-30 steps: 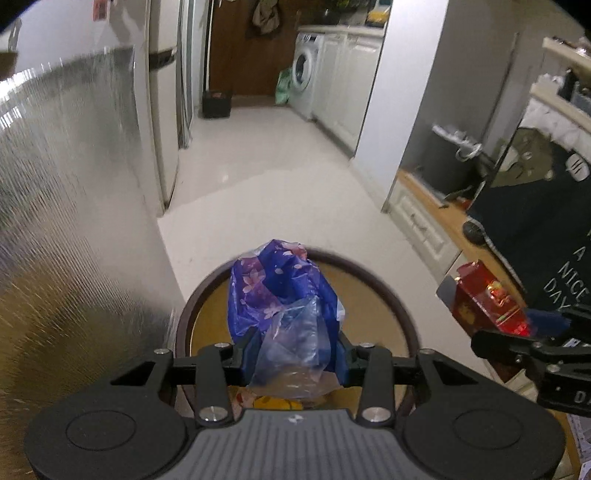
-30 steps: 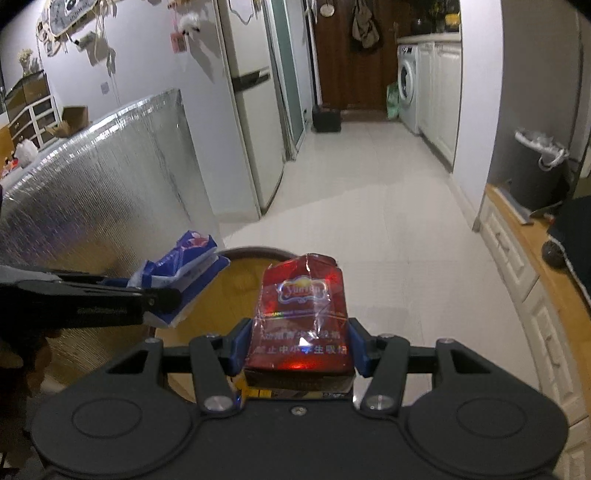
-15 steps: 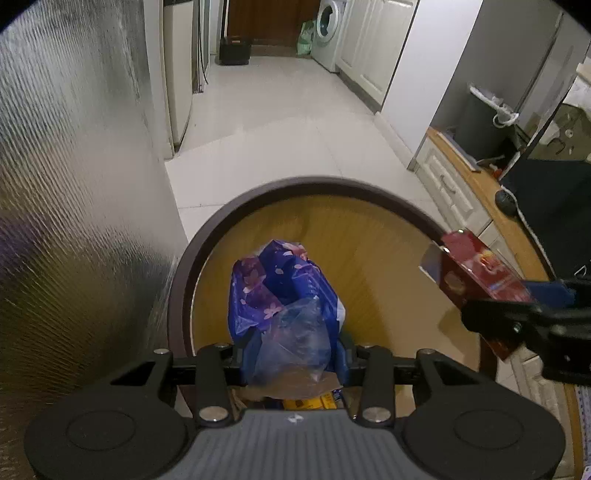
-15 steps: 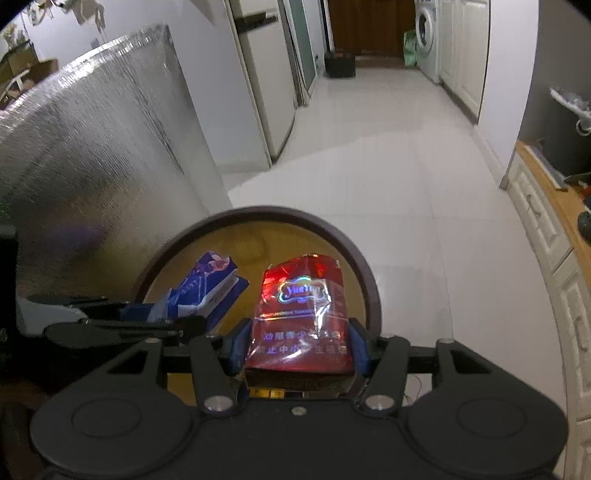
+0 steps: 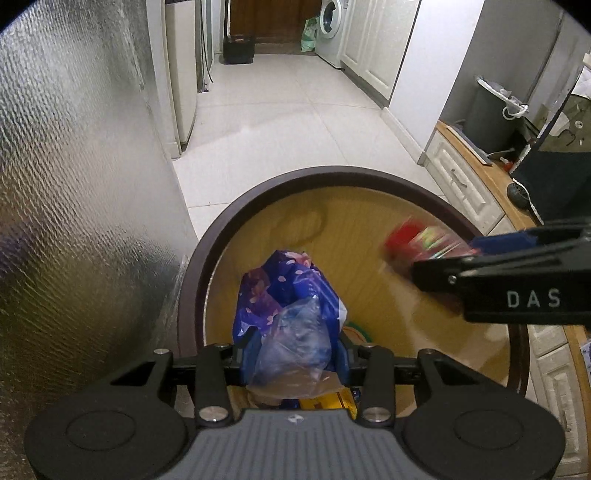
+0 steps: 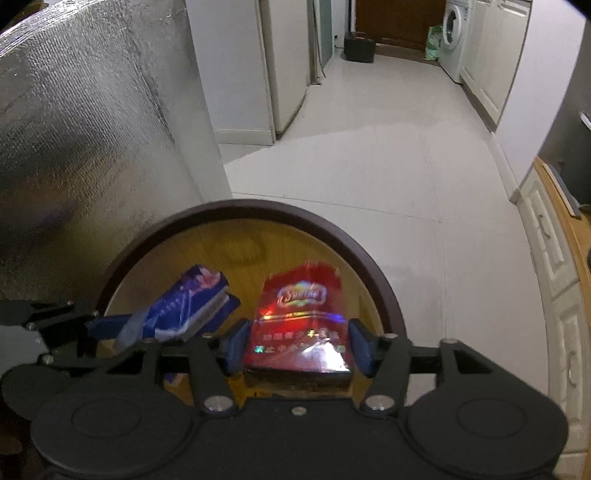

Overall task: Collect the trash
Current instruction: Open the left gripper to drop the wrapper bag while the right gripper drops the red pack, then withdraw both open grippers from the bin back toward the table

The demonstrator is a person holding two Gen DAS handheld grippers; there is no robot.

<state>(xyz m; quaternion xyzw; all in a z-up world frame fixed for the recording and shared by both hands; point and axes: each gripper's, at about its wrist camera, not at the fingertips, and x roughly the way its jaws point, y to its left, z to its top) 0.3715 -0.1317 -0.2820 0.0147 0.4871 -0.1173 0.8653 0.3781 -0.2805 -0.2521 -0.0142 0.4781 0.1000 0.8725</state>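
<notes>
A round bin [image 5: 332, 173] with a dark rim and a yellow-brown inside lies below both grippers. My left gripper [image 5: 291, 354] is shut on a blue flowered packet [image 5: 284, 291] with clear plastic crumpled around it, held over the bin's left side. My right gripper [image 6: 297, 347] hangs over the bin [image 6: 258, 206], and its jaws are opening. A red cigarette pack [image 6: 301, 317] stands between them, with a gap at each blue pad. In the left wrist view the red pack [image 5: 413, 240] is blurred. The blue packet [image 6: 188, 306] shows to the left of the red pack.
A tall silver foil-faced panel [image 5: 74, 184] stands close on the bin's left. White tiled floor [image 5: 288, 110] runs to a washing machine [image 5: 328, 18]. A white cabinet with a wooden top [image 5: 461, 177] lines the right. Yellow scraps [image 5: 332, 400] lie inside the bin.
Both grippers came down and forward over the bin, which now fills more of each view. The right jaws have widened off the red pack. The left grip is unchanged.
</notes>
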